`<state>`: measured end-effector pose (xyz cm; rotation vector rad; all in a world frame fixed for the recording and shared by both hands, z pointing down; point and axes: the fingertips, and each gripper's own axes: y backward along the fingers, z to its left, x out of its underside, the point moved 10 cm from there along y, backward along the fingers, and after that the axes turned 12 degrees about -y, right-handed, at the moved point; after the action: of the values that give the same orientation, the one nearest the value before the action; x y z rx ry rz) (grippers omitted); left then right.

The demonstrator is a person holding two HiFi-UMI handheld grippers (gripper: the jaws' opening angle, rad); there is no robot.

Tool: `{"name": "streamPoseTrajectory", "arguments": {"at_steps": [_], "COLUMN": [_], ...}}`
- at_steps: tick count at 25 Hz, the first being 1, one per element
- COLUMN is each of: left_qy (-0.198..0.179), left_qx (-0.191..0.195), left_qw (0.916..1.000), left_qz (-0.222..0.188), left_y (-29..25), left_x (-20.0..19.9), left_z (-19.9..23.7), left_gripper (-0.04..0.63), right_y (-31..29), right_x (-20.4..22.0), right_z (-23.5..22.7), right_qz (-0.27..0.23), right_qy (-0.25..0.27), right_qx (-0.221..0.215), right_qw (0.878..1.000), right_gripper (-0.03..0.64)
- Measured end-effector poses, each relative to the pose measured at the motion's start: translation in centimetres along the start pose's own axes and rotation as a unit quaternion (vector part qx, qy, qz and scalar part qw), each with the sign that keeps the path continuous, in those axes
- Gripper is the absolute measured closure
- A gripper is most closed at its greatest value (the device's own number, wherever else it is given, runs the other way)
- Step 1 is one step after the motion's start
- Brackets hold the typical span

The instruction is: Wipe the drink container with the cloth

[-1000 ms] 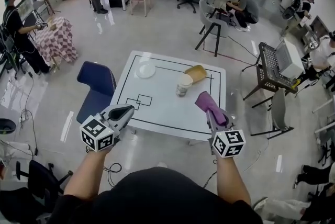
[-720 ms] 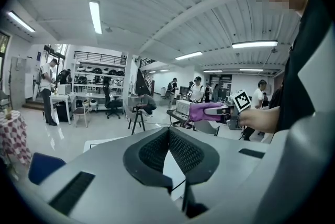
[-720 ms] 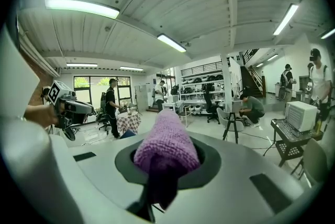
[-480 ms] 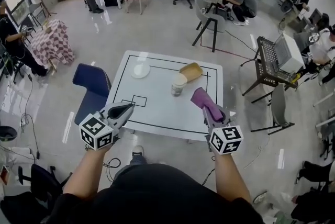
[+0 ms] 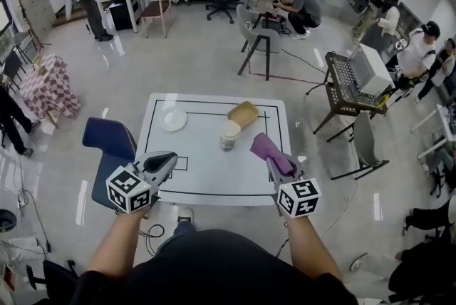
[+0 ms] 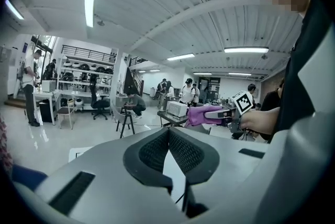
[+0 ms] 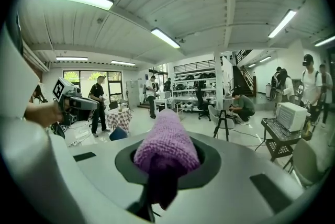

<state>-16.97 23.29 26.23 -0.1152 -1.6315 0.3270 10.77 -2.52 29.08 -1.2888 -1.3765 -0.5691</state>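
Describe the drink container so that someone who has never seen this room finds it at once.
Find the white table with black lines in the middle of the floor. Right of its centre stands a pale cup, just in front of a tan tray. It is the only upright thing there; the white plate lies flat.

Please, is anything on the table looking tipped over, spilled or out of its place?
No spill shows. Only the tan container looks askew: it sits at an angle beside the upright drink container, perhaps tilted; too small to be sure.
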Motion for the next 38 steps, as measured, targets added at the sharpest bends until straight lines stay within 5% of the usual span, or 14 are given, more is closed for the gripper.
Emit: {"name": "streamPoseTrajectory", "arguments": {"at_steps": [18,29,38], "left_qy": [0.001,-0.006,-0.011], "left_qx": [0.093,0.173,0.214], "left_qw": [0.9957,0.9847,0.9766], "left_qz": [0.005,0.015,0.018], "left_y": [-3.7,-6.5,-9.5], "left_x": [2.3,4.2,5.0], "left_z": [16.7,23.1,23.6], "left_gripper": [0.574,0.574,0.574], "right_y": [-10.7,-14.4,-14.0], "right_x": [-2.9,-2.4,-1.3], "right_z": [5.7,8.6,9.4], "right_qz": [-0.007,-0.018,-0.013], "right_qy": [-0.013,-0.042,-0.052], "right_qx": [0.074,0.140,0.169], "right_qw": [0.997,0.989,0.984], "right_gripper": [0.532,0.532,0.532]}}
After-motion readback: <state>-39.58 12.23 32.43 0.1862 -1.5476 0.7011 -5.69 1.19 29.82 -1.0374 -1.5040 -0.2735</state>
